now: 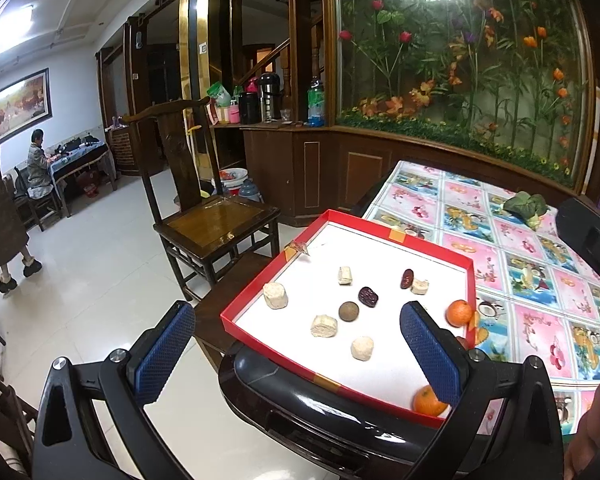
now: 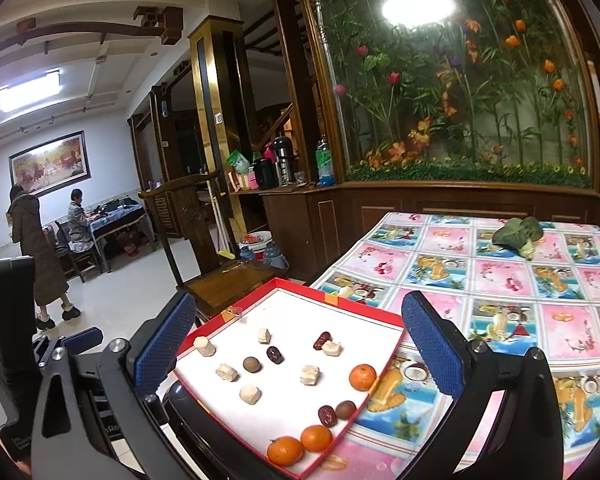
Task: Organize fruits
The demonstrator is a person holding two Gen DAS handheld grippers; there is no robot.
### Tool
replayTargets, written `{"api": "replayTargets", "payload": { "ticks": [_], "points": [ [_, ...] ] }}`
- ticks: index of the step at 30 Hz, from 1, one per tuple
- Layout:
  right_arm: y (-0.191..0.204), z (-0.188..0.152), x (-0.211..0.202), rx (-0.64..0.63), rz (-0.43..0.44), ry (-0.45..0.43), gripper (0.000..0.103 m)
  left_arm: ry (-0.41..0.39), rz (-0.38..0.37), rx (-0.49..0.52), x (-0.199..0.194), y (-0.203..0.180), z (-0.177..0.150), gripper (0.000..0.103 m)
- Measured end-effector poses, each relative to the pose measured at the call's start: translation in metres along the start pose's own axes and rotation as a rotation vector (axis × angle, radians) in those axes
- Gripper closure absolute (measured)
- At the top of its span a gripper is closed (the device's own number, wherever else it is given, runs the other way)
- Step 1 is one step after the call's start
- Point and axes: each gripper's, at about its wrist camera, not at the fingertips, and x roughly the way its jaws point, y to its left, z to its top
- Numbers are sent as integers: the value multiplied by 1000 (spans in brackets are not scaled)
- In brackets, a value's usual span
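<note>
Left tongs gaping, nothing between the blue pads; right tongs likewise spread wide and empty; both hang over the near edge of the red tray, which sits ahead of and below them, its left part jutting off the table edge; going left to right ahead of the right tongs: pale chunks toward the left finger, a round brown fruit and dark dates mid-gap, then a tangerine by the tray's right wall, just inside the right finger; two more tangerines lie closest, low in the gap against the near wall, with a date and a brown fruit just beyond; my read: the right tongs are nearer the tangerines and look straight at them, so that hand likely goes first, reaching down and forward; the tangerines are round, no axis to align, but the dates lie slanted and would need a wrist turn; tray wall close beside the tangerines may crowd a finger; surface: fruit-print tablecloth, a leafy green bundle far ahead to the right; room: wooden chair left of the tray, flower-wall panel behind, two people at a far table on the left.
</note>
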Motion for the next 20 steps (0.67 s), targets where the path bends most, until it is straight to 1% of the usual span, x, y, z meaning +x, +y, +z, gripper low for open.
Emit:
{"api": "replayTargets", "payload": {
  "ticks": [3, 6, 10, 14, 17, 20],
  "points": [
    [-5, 1, 11, 21, 24, 16, 0, 9, 18, 12, 5, -3, 4, 1],
    [-12, 1, 16, 24, 27, 19, 0, 6, 29, 12, 7, -6, 9, 1],
    [-12, 1, 17, 25, 29, 21, 0, 7, 38, 17, 9, -14, 12, 1],
    [-23, 1, 25, 28, 38, 37, 0, 18, 51, 21, 13, -21, 15, 1],
    [-33, 0, 31, 40, 49, 49, 0, 10, 58, 15, 14, -24, 17, 1],
    [-47, -2, 32, 47, 38, 46, 0, 7, 46, 22, 15, -33, 21, 1]
  ]
}}
